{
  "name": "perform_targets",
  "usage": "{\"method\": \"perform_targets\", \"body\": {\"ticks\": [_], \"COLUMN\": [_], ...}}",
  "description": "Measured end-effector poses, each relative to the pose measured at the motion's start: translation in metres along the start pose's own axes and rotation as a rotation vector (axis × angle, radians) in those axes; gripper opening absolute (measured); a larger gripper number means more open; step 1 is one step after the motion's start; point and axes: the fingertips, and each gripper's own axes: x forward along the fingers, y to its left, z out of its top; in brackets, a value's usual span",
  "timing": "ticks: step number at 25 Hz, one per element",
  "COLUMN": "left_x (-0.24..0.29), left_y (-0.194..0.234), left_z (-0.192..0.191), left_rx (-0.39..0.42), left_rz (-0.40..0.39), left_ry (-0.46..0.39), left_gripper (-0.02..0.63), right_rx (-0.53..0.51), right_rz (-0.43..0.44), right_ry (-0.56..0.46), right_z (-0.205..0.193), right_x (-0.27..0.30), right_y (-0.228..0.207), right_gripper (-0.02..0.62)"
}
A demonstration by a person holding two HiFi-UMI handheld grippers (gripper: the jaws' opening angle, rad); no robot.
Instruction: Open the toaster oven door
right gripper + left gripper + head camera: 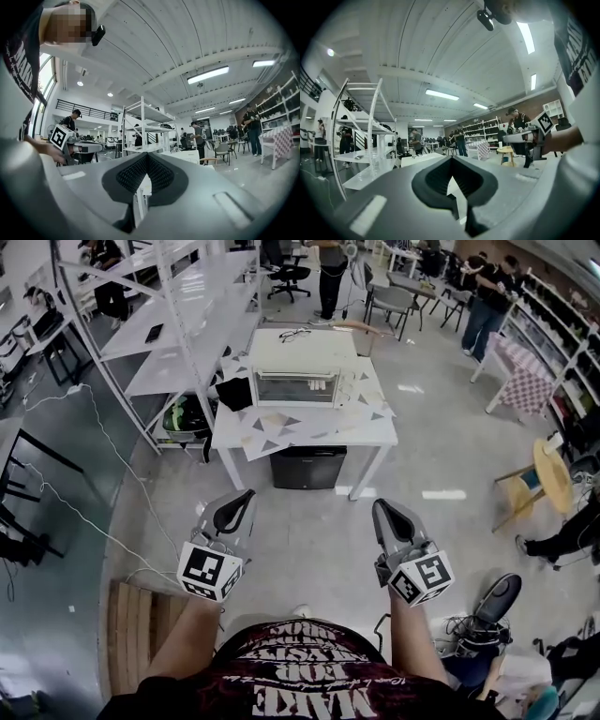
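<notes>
Open workshop with a polished grey floor [309, 540], a white shelving rack [178, 324] at left and people at the far benches. At centre stands a white table [309, 435] with a triangle-patterned top. It carries the cream toaster oven [298, 357], whose glass door [296, 388] faces the viewer and is closed. A pair of eyeglasses [293, 334] lies at the oven's far edge, a black object [234, 393] sits just beside its left side, and a black box [307, 467] stands under the table. The left gripper [247, 494] and right gripper [382, 506] are held low over the floor, well apart from the table and from each other. In each gripper view the ridged pads meet at their tips and hold nothing. Only open floor lies between grippers and table. A wooden pallet [131, 634] at lower left and a round wooden stool [555, 474] at right stand off to the sides
</notes>
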Motion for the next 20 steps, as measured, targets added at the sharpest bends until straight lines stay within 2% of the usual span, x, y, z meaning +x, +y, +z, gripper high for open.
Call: {"method": "perform_targets", "body": {"ticks": [11, 20], "left_x": [-0.014, -0.005], "left_y": [0.005, 0.003], "left_z": [-0.009, -0.008], "left_rx": [0.003, -0.007], "left_rz": [0.058, 0.031], "left_ry": [0.042, 0.033], "left_gripper": [0.002, 0.002], "right_rx": [0.031, 0.03], "right_rz": [0.02, 0.015], "right_ry": [0.011, 0.008], "right_z": [-0.01, -0.013], "right_x": [0.005, 0.002], "right_y": [-0.008, -0.006], "right_gripper": [0.026, 0.026]}}
